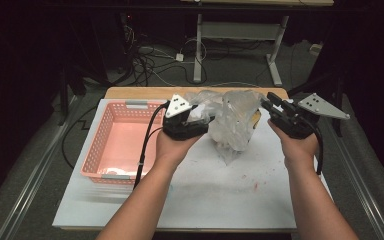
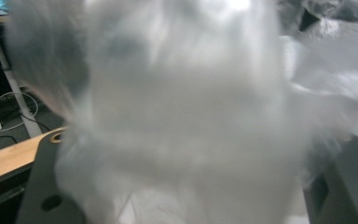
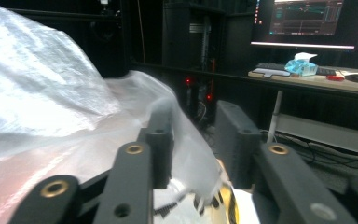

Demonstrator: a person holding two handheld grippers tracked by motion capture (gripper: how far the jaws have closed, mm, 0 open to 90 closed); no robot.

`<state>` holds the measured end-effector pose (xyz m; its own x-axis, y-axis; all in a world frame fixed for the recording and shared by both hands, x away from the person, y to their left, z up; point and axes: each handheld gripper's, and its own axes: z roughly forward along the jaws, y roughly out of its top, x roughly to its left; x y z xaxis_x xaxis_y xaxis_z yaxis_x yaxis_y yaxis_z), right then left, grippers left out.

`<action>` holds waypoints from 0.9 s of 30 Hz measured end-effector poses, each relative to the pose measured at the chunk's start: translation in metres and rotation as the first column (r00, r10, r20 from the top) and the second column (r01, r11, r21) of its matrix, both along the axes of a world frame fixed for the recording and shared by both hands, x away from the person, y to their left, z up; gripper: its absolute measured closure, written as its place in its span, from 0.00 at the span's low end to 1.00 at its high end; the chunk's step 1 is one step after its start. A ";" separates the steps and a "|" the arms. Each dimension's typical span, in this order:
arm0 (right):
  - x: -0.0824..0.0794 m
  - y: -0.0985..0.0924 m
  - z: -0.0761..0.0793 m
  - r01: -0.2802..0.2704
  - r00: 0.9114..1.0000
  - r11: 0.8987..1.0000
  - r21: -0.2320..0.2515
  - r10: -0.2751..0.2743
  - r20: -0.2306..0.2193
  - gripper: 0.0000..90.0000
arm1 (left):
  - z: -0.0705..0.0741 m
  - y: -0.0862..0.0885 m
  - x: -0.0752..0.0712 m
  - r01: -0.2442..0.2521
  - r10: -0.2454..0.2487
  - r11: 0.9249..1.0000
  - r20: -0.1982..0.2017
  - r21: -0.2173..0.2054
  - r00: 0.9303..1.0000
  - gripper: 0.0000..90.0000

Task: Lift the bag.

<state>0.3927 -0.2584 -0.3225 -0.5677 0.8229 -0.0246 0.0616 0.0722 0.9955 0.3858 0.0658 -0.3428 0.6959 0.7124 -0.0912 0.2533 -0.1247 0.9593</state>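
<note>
Both grippers are up at the far half of the white board (image 1: 215, 195), one on each side of a crumpled clear plastic bag (image 1: 235, 120). The left gripper (image 1: 200, 116) sits against the bag's left flank, and in the left gripper view the bag (image 2: 182, 121) billows right between its two dark jaws, which stand well apart at the lower corners; no pad can be seen pressing the film. The right gripper (image 1: 266, 105) meets the bag's upper right edge. In the right gripper view a fold of film (image 3: 177, 135) drapes over its left-hand jaw and into the gap, with the jaws parted narrowly and daylight between them. Something yellow (image 3: 226, 200) peeks out low in that gap, through the plastic; what it is I cannot tell.

The bag stands near the board's far edge, its lower tip pointing toward the person. Just beyond it runs the wooden tabletop's (image 1: 145, 93) far edge, then a drop to the floor and cables. To the left, the pink perforated basket (image 1: 111, 145) lies on the board, its right wall near the left hand (image 1: 172, 145) and its cable. On the right, the right hand (image 1: 297, 147) hovers over the board's right margin, close to the edge. The near half of the board lies open between the forearms, marked by a few small red specks (image 1: 255, 186).
</note>
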 end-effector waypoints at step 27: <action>-0.051 -0.007 -0.088 -0.066 0.980 0.992 -0.104 0.045 -0.191 0.14 | -0.083 0.023 -0.084 0.057 -0.038 0.988 -0.134 0.145 0.990 0.00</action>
